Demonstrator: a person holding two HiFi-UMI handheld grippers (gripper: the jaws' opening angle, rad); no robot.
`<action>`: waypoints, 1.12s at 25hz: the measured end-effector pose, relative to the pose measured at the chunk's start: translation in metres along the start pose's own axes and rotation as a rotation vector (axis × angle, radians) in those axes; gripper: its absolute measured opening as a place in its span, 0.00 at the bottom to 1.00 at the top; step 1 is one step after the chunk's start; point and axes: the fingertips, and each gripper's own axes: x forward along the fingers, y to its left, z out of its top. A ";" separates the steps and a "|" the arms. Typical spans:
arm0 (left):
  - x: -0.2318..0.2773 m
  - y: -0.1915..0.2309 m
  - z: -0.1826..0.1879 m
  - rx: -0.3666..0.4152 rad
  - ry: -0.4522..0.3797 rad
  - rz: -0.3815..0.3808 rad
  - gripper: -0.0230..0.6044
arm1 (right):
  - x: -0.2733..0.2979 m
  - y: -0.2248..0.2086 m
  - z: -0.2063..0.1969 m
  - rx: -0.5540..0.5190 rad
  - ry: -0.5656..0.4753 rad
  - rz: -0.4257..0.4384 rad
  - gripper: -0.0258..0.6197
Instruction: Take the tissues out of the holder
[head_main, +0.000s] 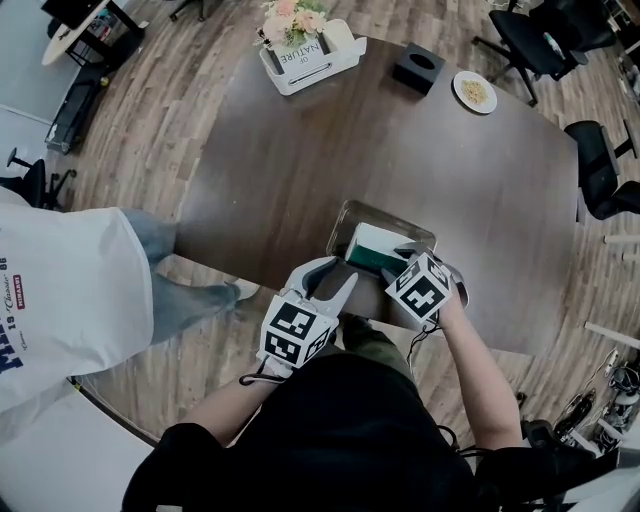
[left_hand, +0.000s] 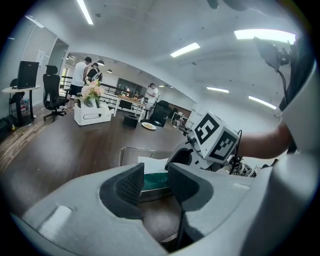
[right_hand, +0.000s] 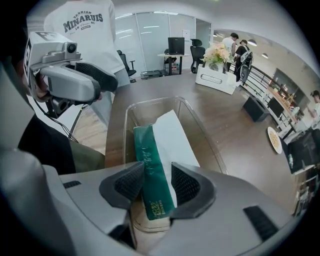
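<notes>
Dark wooden desk: at its near edge the left gripper hangs with jaws apart, empty. Beside it the clear holder contains the green-and-white tissue pack. The pack's green end stands between the right gripper's parted jaws, unclamped.

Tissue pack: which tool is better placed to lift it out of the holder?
Right: the right tool straddles the tissue pack in the holder; the left tool hangs open short of it.
</notes>
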 end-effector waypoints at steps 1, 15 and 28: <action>0.000 0.000 0.000 -0.004 -0.002 -0.001 0.25 | 0.001 0.000 0.000 -0.005 0.007 0.003 0.30; -0.003 -0.004 0.002 -0.022 -0.022 -0.001 0.25 | 0.003 0.002 0.000 -0.039 0.019 0.012 0.11; -0.014 -0.015 -0.002 -0.036 -0.035 -0.007 0.25 | -0.009 0.009 0.001 -0.003 -0.028 0.006 0.06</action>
